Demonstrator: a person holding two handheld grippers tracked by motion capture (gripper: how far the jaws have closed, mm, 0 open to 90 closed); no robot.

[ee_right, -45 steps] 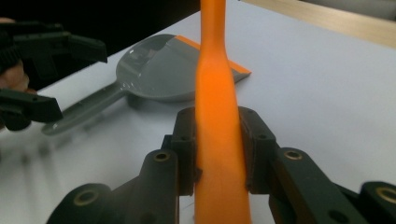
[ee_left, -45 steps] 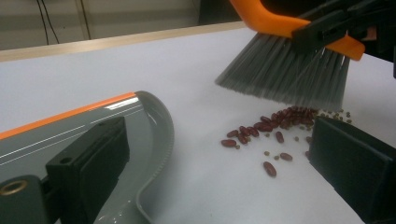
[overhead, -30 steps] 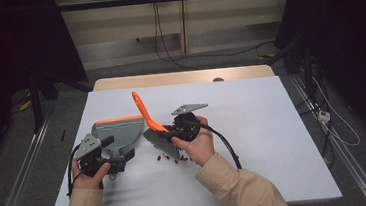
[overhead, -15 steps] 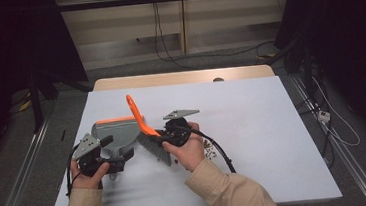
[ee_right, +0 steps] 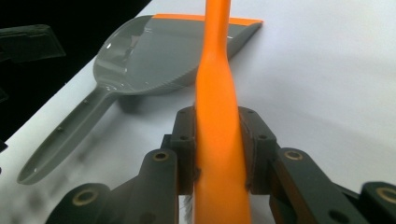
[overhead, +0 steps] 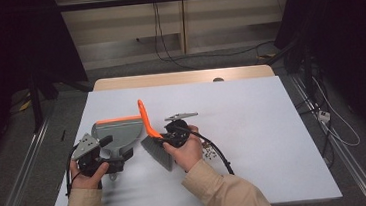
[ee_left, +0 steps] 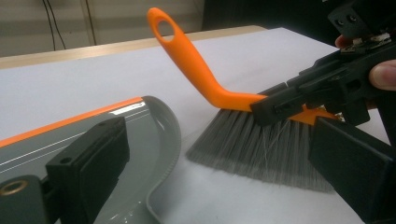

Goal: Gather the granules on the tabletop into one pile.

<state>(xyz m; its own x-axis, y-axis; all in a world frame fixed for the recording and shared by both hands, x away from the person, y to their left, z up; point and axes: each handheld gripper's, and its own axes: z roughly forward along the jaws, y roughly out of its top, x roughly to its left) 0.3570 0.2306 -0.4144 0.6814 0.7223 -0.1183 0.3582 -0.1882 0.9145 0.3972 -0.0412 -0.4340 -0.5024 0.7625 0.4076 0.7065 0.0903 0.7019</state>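
Note:
A grey dustpan (overhead: 118, 132) with an orange front lip lies flat on the white table (overhead: 273, 125). My left gripper (overhead: 115, 159) sits at its neck, jaws wide apart, one over the pan and one beside it; in the left gripper view (ee_left: 219, 177) nothing is pressed between them. My right gripper (overhead: 161, 139) is shut on the orange handle of a brush (overhead: 146, 119). The right gripper view shows both pads (ee_right: 187, 140) tight against that handle (ee_right: 217, 116). The grey bristles (ee_left: 261, 149) rest on the table just right of the pan, handle tilted up.
Small dark bits of debris (overhead: 208, 151) lie on the table right of my right hand. A black cable (overhead: 220, 155) trails from the right gripper toward the front edge. The table's far and right parts are bare white surface.
My right hand has carried the brush left and down toward the dustpan; the bristles now sit beside the pan. The left hand and dustpan have stayed put.

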